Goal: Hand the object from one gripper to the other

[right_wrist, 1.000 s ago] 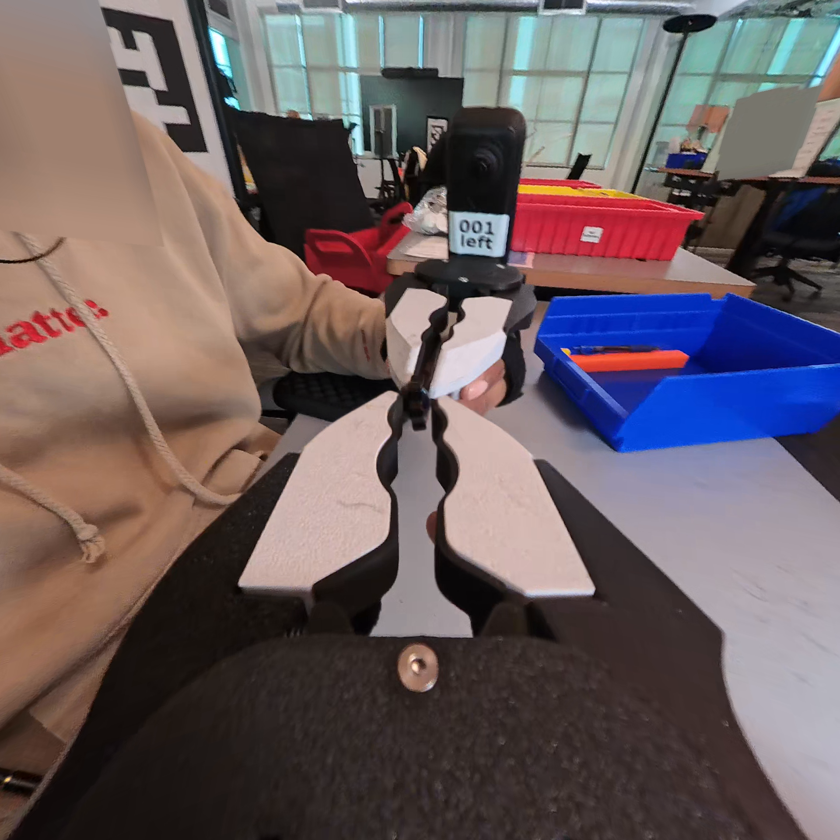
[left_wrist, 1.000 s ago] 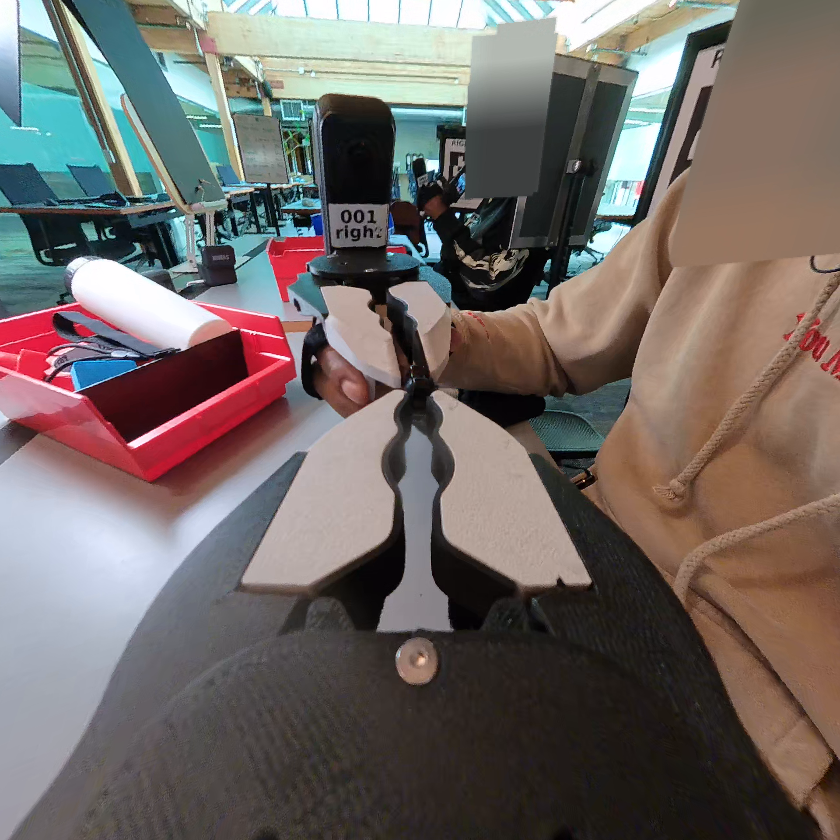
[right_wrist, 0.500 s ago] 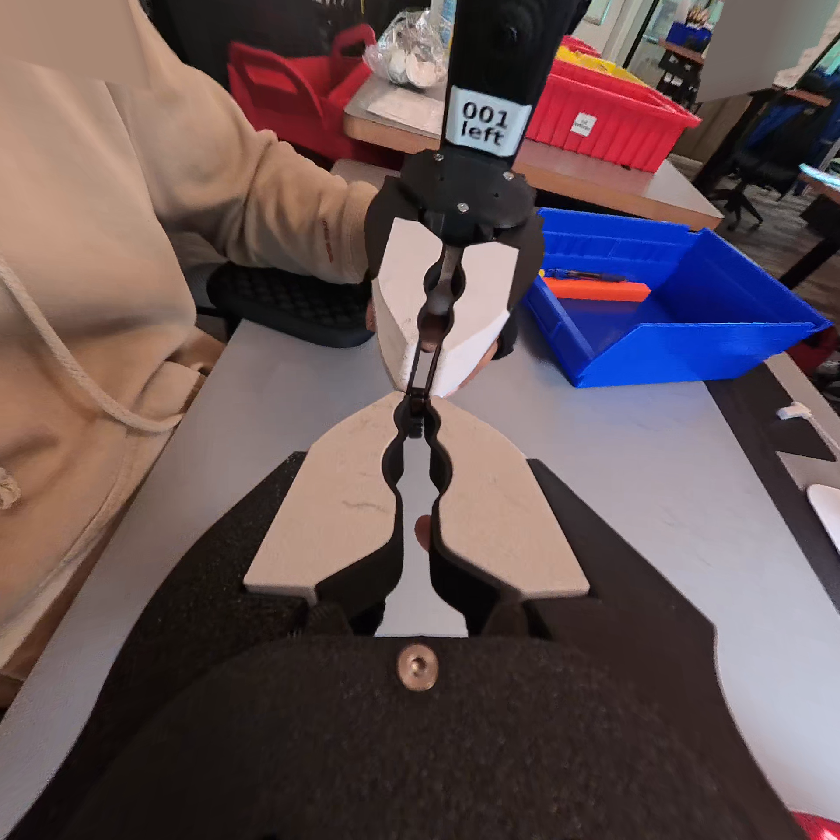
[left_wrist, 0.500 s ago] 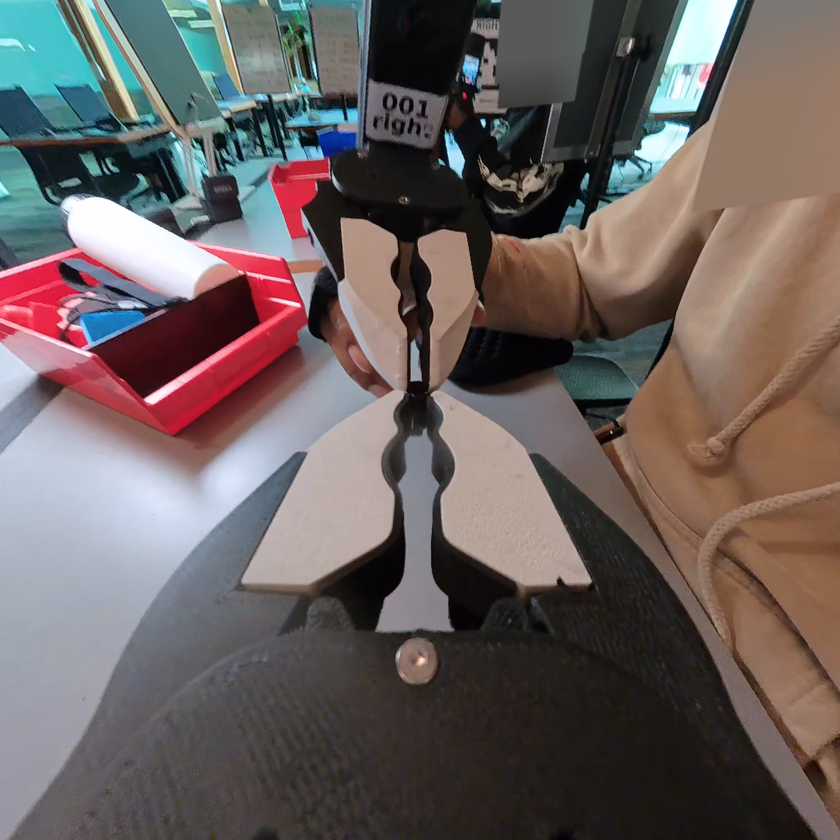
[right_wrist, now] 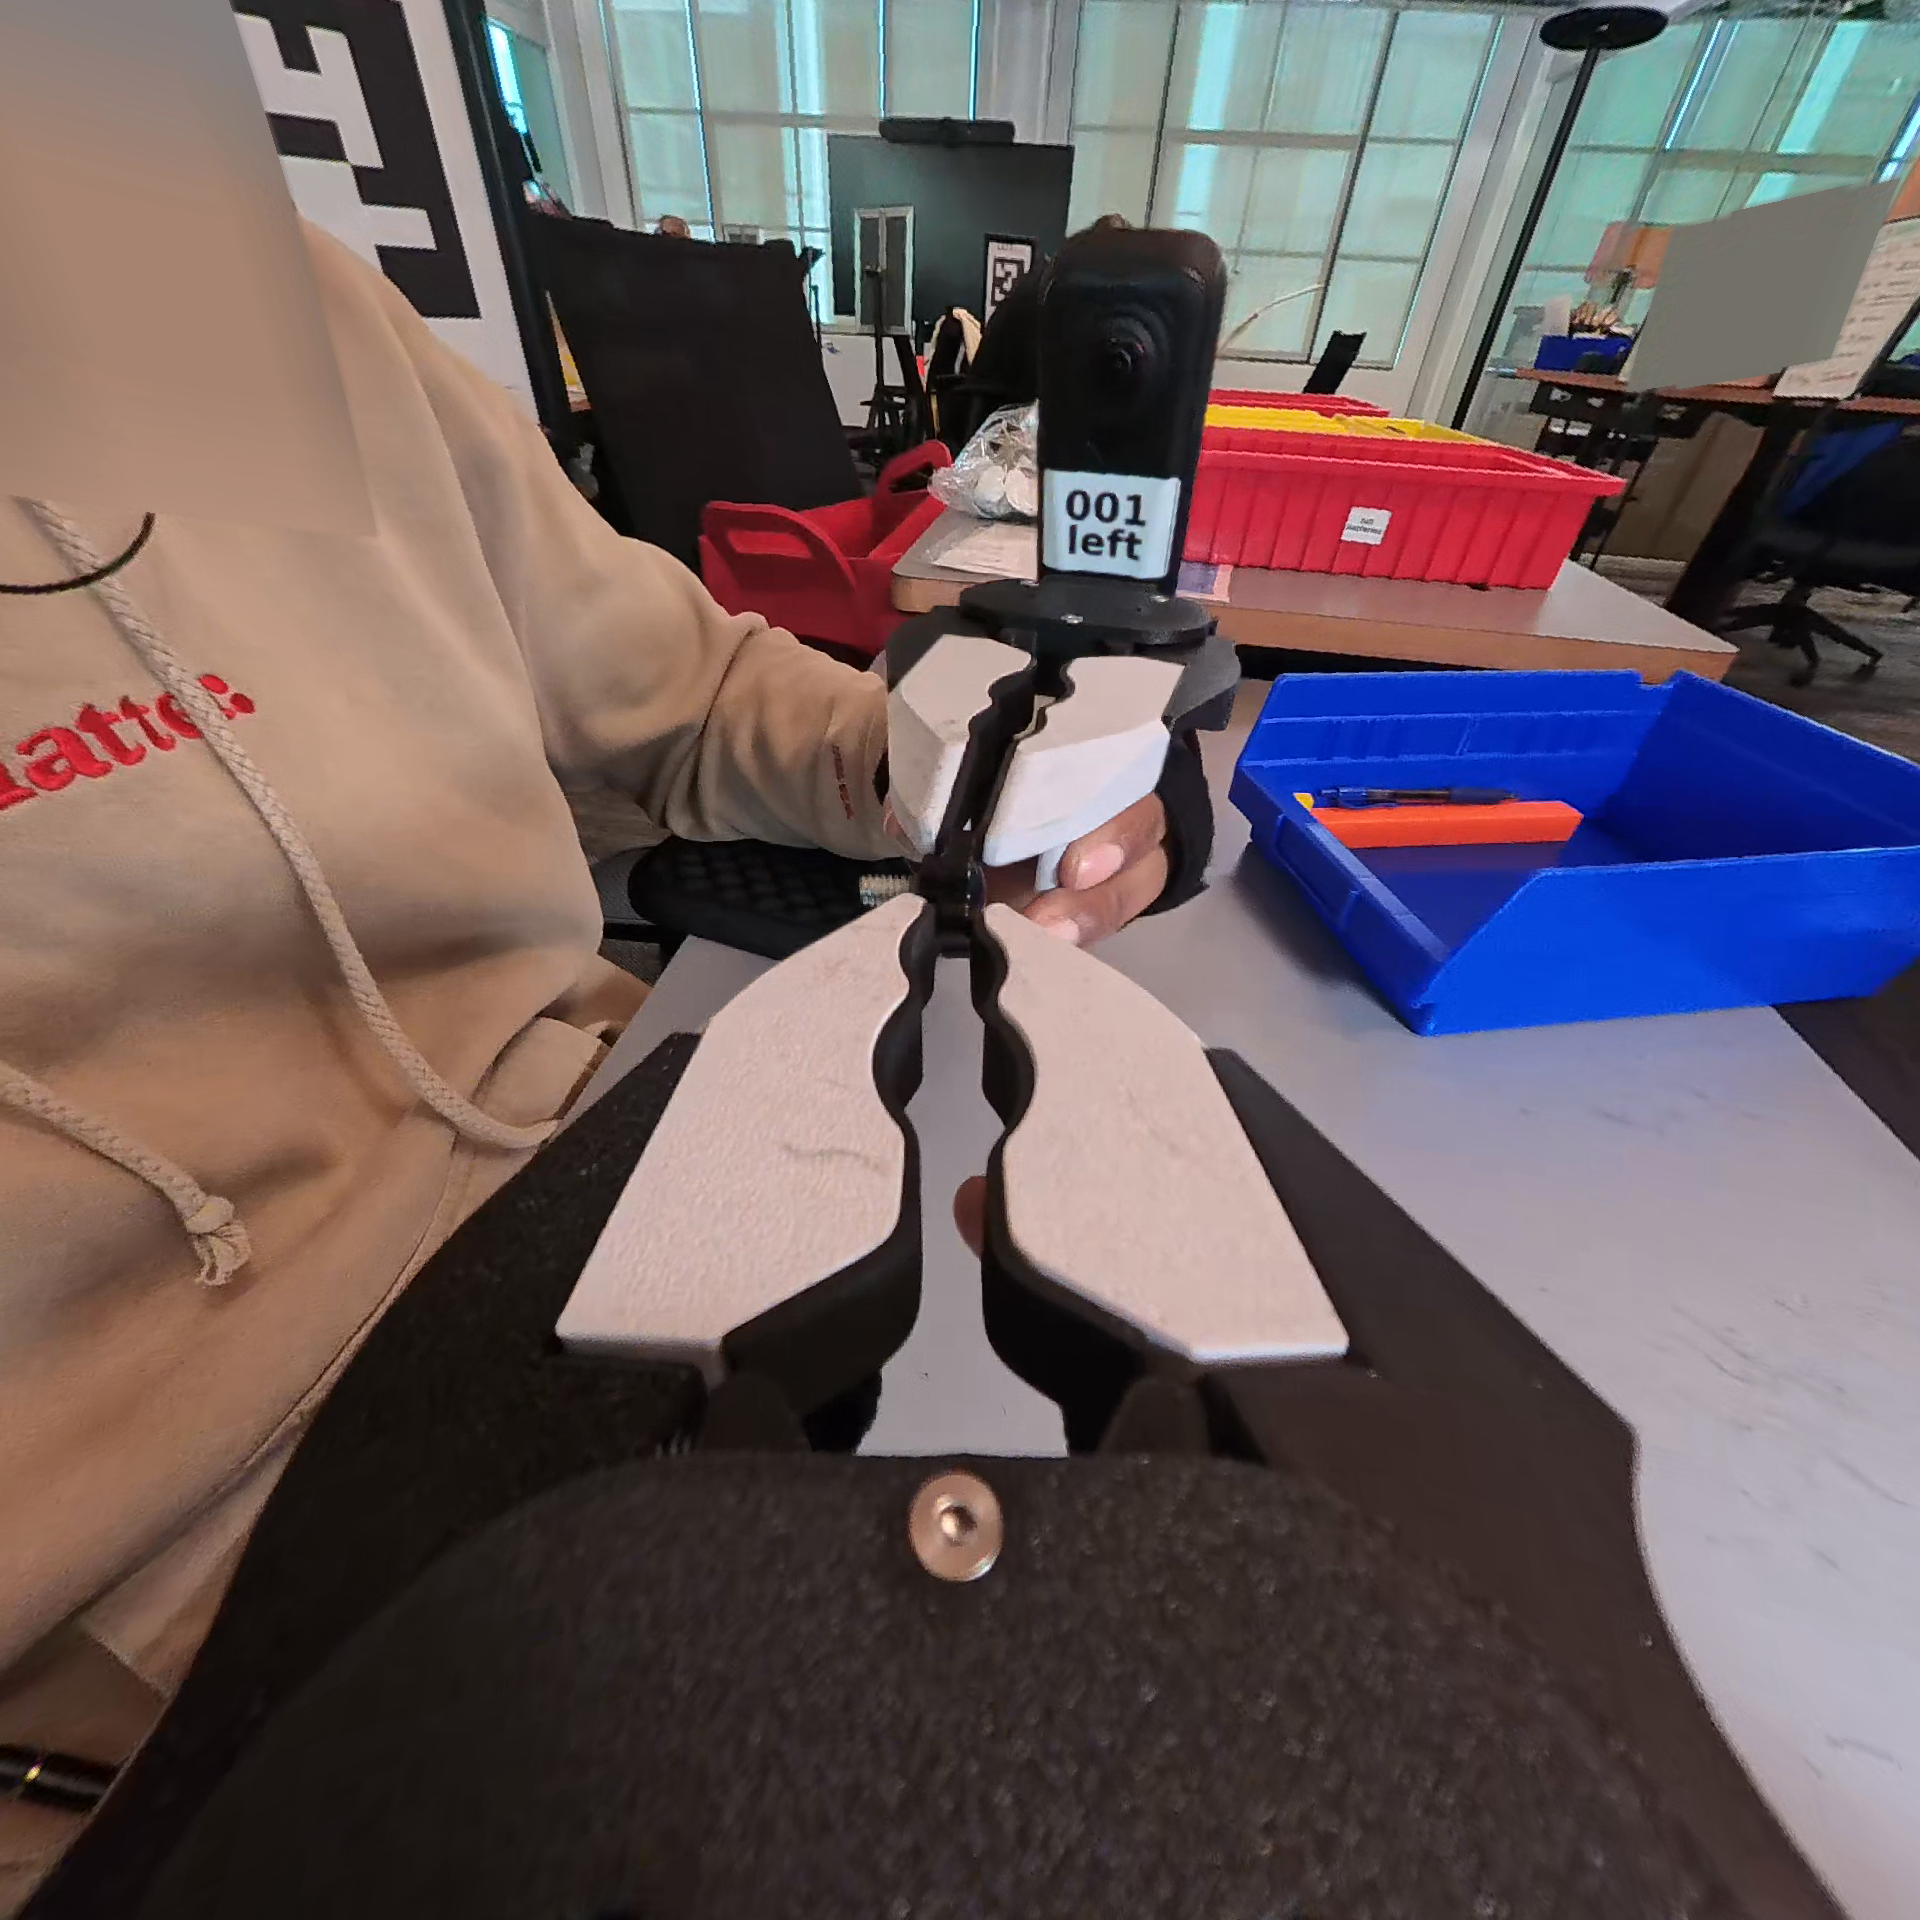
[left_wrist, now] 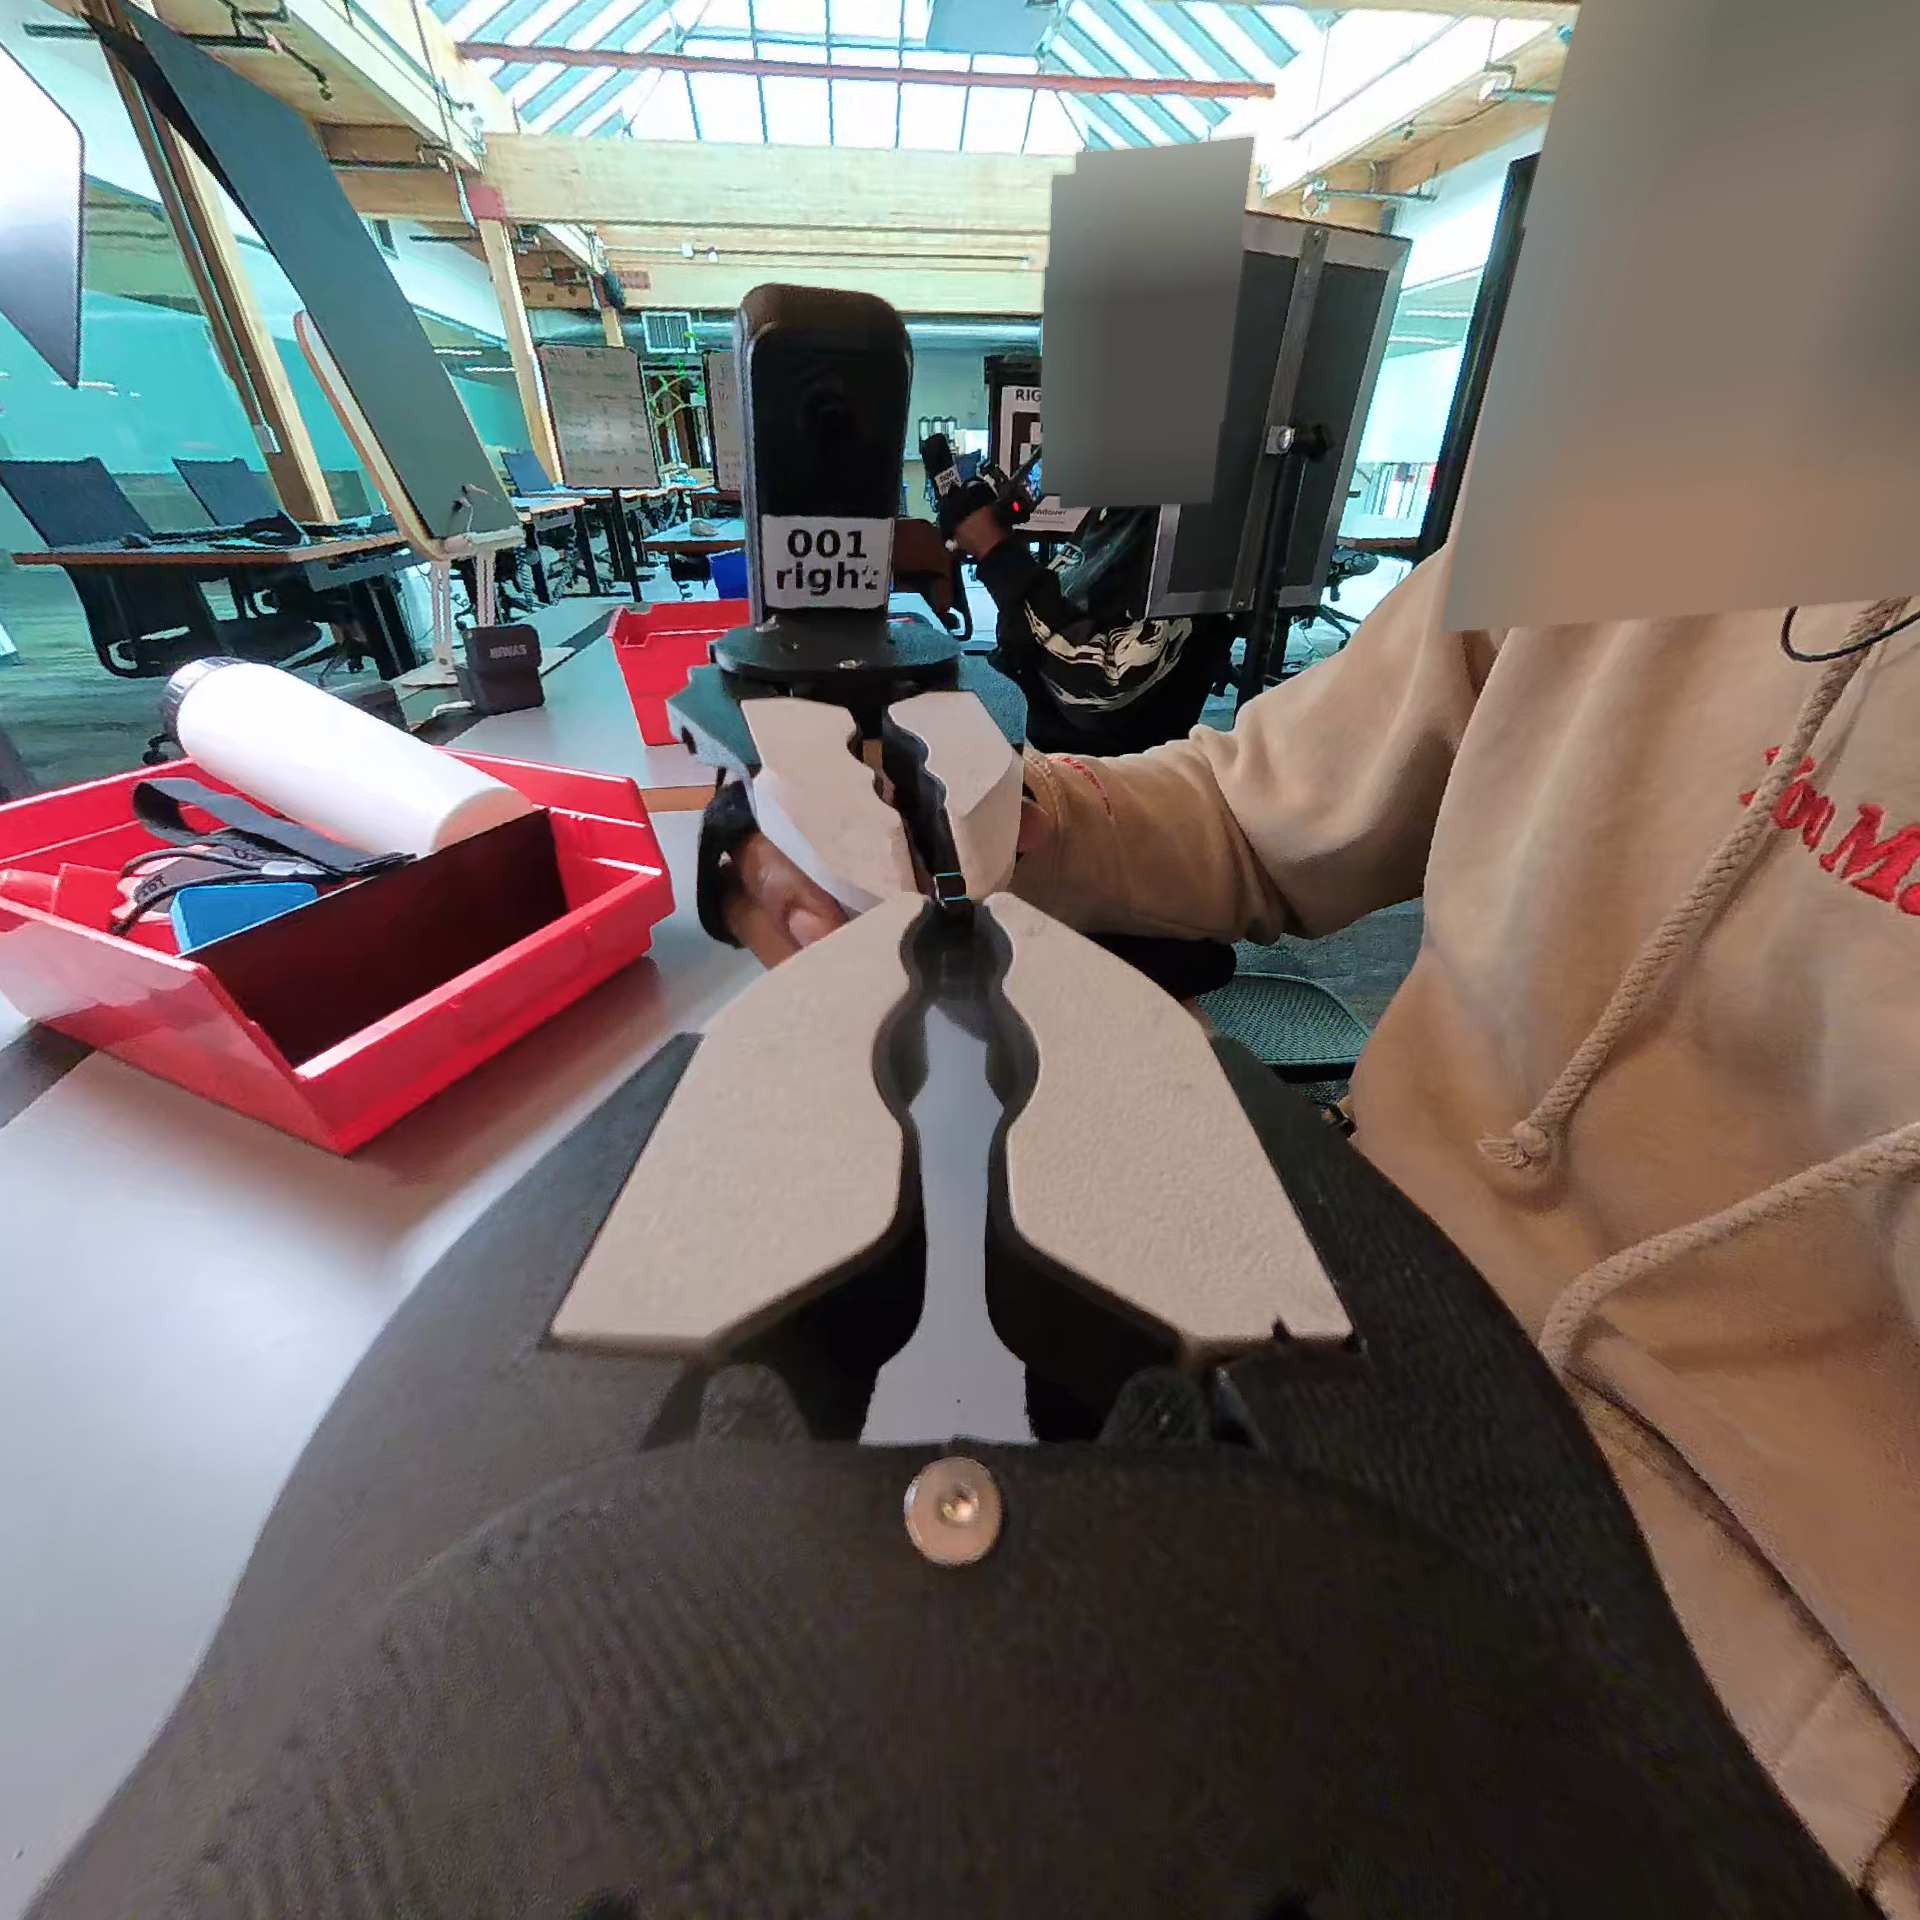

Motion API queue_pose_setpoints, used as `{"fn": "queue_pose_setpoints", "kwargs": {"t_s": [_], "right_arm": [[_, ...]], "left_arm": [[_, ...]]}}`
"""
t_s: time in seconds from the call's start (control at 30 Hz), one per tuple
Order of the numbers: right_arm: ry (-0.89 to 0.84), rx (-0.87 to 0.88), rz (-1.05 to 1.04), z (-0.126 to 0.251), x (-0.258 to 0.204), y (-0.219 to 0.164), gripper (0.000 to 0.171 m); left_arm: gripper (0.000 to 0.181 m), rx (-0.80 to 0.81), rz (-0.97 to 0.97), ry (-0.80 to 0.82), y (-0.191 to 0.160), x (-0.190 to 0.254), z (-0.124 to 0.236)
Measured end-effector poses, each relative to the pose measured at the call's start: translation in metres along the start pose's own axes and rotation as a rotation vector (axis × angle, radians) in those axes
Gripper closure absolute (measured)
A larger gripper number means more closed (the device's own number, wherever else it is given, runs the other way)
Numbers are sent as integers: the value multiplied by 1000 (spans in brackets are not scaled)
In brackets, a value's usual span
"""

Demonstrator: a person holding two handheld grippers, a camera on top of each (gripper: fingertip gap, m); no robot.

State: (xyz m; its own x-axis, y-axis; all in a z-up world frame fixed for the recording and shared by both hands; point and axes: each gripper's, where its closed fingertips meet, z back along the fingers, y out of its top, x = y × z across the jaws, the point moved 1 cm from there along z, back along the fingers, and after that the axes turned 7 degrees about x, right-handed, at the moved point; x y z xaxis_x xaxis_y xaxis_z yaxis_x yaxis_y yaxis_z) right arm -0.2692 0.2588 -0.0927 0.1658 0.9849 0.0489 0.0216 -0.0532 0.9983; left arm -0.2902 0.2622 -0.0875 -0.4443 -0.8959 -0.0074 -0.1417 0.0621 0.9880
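A small dark screw-like piece (left_wrist: 951,890) sits where the two grippers meet tip to tip above the grey table (left_wrist: 208,1299). Its silver threaded end (right_wrist: 883,886) sticks out sideways in the right wrist view. My left gripper (left_wrist: 954,916) is shut on it. My right gripper (right_wrist: 954,920) faces it and is shut on the same piece. Each gripper shows in the other's view: the right (left_wrist: 935,883) and the left (right_wrist: 951,868). Most of the piece is hidden between the fingertips.
A red bin (left_wrist: 416,1039) with a white bottle (left_wrist: 332,758) and straps stands to the left. A blue bin (right_wrist: 1662,935) holds an orange bar (right_wrist: 1455,821) and a pen. The person's beige hoodie (left_wrist: 1610,987) is close beside both grippers. Both grippers' tips are close together, under 4 cm apart.
The right gripper's jaws have narrowed onto the piece since a second ago. Both grippers tipped downward half a second ago and are level again. The left stayed shut.
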Motion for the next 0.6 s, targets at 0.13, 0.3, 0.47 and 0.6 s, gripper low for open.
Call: {"fn": "queue_pose_setpoints", "kwargs": {"t_s": [0.13,0.3,0.47,0.6], "right_arm": [[-36,-67,29,4,4,-1,166],[-107,-290,197,4,4,-18,166],[-147,-431,322,4,4,-30,166],[-151,-271,291,6,4,-10,165]], "left_arm": [[166,-76,-2,39,-7,-6,2],[168,-235,-36,75,-29,-9,-1],[169,-271,-22,62,-38,-8,-3],[169,-115,3,50,-20,-8,-4]]}}
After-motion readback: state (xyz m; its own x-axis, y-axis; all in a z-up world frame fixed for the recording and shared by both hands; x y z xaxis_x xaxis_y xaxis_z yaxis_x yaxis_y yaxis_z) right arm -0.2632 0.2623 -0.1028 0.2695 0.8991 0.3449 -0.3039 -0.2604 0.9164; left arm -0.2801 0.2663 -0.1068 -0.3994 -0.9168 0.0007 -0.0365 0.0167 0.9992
